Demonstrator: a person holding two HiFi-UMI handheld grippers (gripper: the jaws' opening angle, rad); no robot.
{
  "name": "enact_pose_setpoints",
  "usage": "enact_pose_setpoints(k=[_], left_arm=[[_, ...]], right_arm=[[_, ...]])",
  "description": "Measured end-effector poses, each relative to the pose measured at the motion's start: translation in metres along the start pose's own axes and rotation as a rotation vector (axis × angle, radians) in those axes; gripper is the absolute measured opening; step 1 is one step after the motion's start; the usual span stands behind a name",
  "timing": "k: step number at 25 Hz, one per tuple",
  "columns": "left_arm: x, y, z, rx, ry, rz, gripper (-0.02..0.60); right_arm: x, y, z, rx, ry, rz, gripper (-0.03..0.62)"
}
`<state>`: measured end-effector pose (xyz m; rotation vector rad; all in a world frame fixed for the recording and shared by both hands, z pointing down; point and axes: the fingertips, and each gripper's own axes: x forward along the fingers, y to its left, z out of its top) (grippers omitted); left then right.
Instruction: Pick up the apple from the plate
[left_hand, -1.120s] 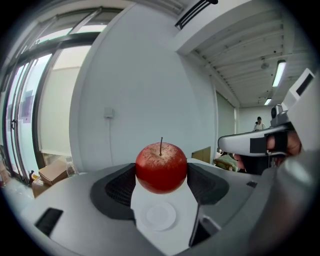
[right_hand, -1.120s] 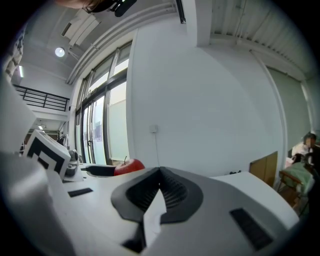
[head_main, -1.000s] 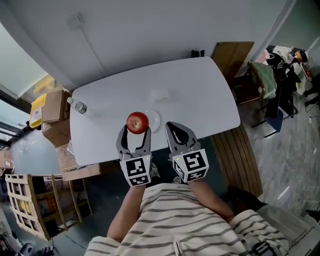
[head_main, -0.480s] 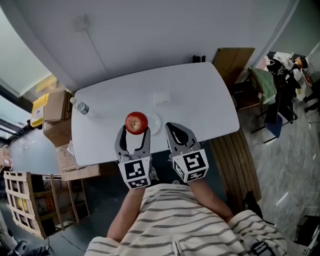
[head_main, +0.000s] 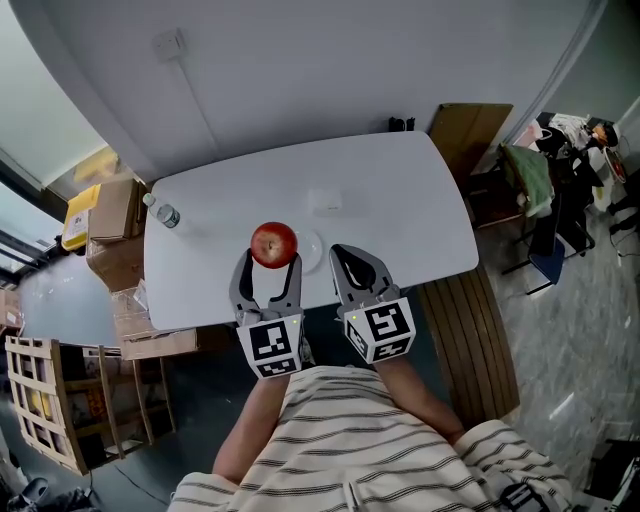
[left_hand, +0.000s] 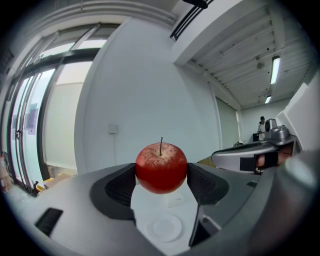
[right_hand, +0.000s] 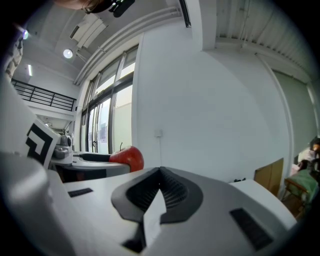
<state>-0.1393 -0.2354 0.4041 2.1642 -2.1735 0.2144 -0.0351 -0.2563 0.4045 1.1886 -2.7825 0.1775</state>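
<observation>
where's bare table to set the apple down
The right half of the white table, beyond the small white plate and white card, is bare. So is the strip between plate and clear plastic bottle. Tightest around the plate.

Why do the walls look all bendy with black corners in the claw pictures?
Left gripper view: a wide-angle lens curves the wall and blacks out the corners; the apple looks sharp. Right gripper view: same curving, with bright windows at left. Head view: no black corners, table evenly lit.
</observation>
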Motion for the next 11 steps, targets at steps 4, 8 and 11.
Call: enact_pose_setpoints(k=[4, 8, 11], left_arm=[[0.0009, -0.0001, 0.0029, -0.002, -0.006, 0.002, 0.330], [0.0018, 0.0015, 0.0034, -0.011, -0.019, 0.004, 0.330], [0.0032, 0.0031, 0.0034, -0.013, -0.021, 0.006, 0.330]], right_arm=[[0.0008, -0.0021, 0.0006, -0.005, 0.001, -0.001, 0.012], [0.0031, -0.0019, 0.0003, -0.010, -0.001, 0.001, 0.012], [0.0047, -0.0005, -0.0001, -0.014, -0.001, 0.005, 0.012]])
